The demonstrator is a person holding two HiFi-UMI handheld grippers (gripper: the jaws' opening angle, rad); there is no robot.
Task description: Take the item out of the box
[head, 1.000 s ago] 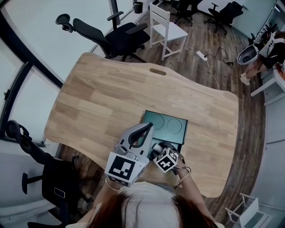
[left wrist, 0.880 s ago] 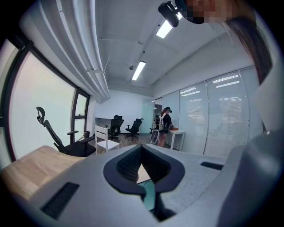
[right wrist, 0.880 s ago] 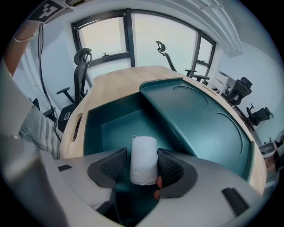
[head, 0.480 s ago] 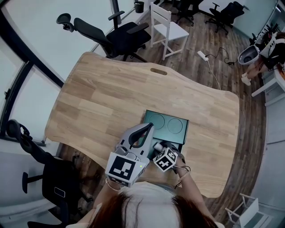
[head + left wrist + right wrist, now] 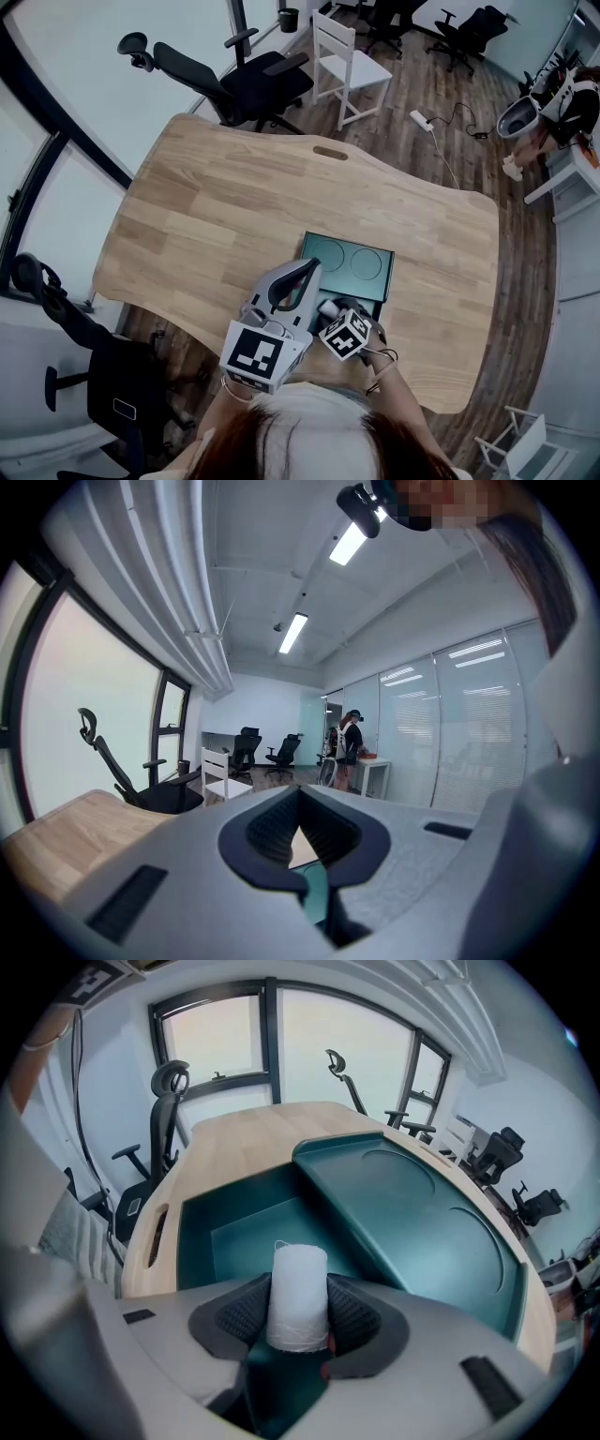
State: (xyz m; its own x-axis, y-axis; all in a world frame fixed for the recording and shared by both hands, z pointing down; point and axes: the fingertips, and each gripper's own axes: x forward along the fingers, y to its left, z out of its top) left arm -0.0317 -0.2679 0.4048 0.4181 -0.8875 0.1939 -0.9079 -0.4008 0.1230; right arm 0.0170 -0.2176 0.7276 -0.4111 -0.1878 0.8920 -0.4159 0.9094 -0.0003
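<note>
A dark teal box [image 5: 234, 1232] lies open near the table's front edge, its lid [image 5: 356, 258] folded back flat on the far side. My right gripper [image 5: 298, 1316] reaches into the open tray, and its pads press on both sides of a white spool of thread [image 5: 298, 1293] that stands upright between them. In the head view the right gripper [image 5: 330, 309] sits over the tray [image 5: 373, 309], its marker cube nearest me. My left gripper [image 5: 307, 269] hovers just left of the box, fingertips together with nothing between them. In its own view the left gripper [image 5: 298, 834] points out over the room.
The light wooden table [image 5: 234, 206] stretches away to the left and far side. Black office chairs [image 5: 234, 80] and a white chair [image 5: 352, 61] stand beyond the far edge, another black chair [image 5: 84, 356] at the left. A person [image 5: 553, 103] is at the room's far right.
The right gripper's marker cube has crept slightly up and to the left over the tray. The left gripper and the box look unmoved.
</note>
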